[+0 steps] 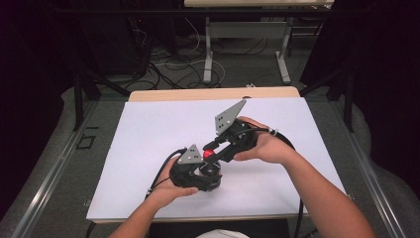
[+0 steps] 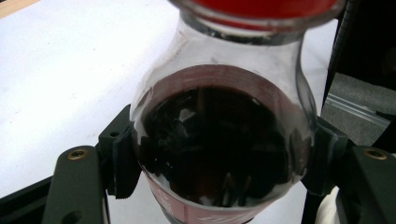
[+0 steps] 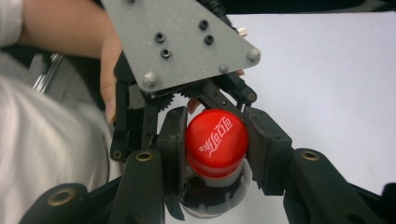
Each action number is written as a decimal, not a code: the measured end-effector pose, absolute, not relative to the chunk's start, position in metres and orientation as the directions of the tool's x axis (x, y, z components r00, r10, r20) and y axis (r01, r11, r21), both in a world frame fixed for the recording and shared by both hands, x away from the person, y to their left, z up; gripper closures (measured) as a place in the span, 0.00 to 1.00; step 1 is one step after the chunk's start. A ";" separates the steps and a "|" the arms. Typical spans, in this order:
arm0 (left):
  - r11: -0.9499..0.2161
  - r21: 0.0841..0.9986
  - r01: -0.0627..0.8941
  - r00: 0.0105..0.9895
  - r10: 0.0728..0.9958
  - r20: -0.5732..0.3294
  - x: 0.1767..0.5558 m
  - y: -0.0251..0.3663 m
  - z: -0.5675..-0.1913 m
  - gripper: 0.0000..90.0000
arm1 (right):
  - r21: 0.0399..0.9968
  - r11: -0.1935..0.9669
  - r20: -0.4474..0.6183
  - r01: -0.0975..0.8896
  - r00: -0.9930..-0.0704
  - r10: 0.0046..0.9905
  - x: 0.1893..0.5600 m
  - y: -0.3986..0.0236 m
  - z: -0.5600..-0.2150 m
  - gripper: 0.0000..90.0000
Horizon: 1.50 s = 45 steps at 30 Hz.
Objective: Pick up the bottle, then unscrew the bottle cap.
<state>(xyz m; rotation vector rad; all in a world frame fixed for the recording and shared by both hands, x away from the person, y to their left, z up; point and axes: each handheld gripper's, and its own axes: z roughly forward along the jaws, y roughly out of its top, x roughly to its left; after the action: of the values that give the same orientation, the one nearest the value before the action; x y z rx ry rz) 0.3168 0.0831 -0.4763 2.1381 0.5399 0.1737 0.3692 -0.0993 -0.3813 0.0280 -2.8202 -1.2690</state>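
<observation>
One bottle (image 3: pixel 212 186), one red cap (image 3: pixel 215 138), two grippers, one table (image 1: pixel 148 129)

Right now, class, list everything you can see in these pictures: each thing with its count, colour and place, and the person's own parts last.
bottle: one, clear with dark drink, mid-sheet, gripped at its body.
cap: one, red with white lettering, on the bottle's neck.
sheet: one, white, covering the table top.
table: one, light wood edge at the far side of the sheet.
cables: several, dark and pale, on the floor beyond the table.
left tongs: one, black, shut on the bottle's body.
right tongs: one, black, shut on the cap.
hands: two, each holding tongs.
</observation>
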 end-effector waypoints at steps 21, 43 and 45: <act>-0.463 0.816 0.348 0.861 0.503 -0.082 0.320 0.085 -0.478 0.33 | 0.790 0.506 0.076 0.346 -0.874 0.480 0.330 -0.095 -0.383 0.49; -0.483 0.811 0.331 0.878 0.472 -0.077 0.317 0.083 -0.478 0.33 | 0.764 0.620 0.087 0.178 -0.981 0.174 0.357 -0.100 -0.384 0.68; -0.490 0.808 0.328 0.883 0.463 -0.078 0.316 0.081 -0.479 0.33 | 0.760 0.640 0.077 0.110 -0.994 0.080 0.363 -0.101 -0.384 0.68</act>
<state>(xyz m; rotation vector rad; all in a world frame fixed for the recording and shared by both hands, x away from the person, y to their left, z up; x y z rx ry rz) 0.3161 0.0813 -0.4785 2.1259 0.5689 0.1860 0.3631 -0.1008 -0.3840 -0.1632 -2.8119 -1.3071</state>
